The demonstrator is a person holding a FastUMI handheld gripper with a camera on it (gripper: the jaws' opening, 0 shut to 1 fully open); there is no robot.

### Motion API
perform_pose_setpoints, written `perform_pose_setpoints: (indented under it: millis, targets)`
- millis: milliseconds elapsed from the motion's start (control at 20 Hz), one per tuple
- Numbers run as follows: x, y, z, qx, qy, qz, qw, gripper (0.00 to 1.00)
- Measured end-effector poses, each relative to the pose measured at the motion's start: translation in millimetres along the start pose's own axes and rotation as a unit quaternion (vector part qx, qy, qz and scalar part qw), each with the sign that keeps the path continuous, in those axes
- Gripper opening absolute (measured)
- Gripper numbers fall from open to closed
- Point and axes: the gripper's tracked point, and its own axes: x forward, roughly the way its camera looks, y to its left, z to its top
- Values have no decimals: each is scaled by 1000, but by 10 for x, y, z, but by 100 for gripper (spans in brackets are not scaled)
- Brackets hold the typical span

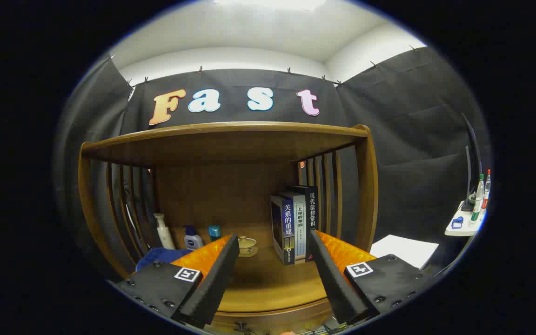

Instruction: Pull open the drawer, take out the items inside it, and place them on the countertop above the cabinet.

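My gripper (273, 238) hangs open above the front of the wooden countertop (268, 284), with nothing between its fingers. The drawer front (268, 321) shows as a strip of wood just under the countertop's edge, between the fingers; a small dark knob (240, 325) sits on it. I cannot tell whether the drawer is pulled out. What lies inside it is hidden.
On the countertop, under the upper shelf (224, 132), stand three upright books (295, 223), a small lidded cup on a saucer (247, 245), a white pump bottle (163, 231), two small bottles (193, 238) and a blue cloth (161, 255). A side table with bottles (470, 218) stands off to the right.
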Motion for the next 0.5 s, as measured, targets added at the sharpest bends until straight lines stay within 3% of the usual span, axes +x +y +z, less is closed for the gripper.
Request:
perform_pose_setpoints:
  millis: [500]
  targets:
    - [-12,-14,-81,7,3,1,1000,98]
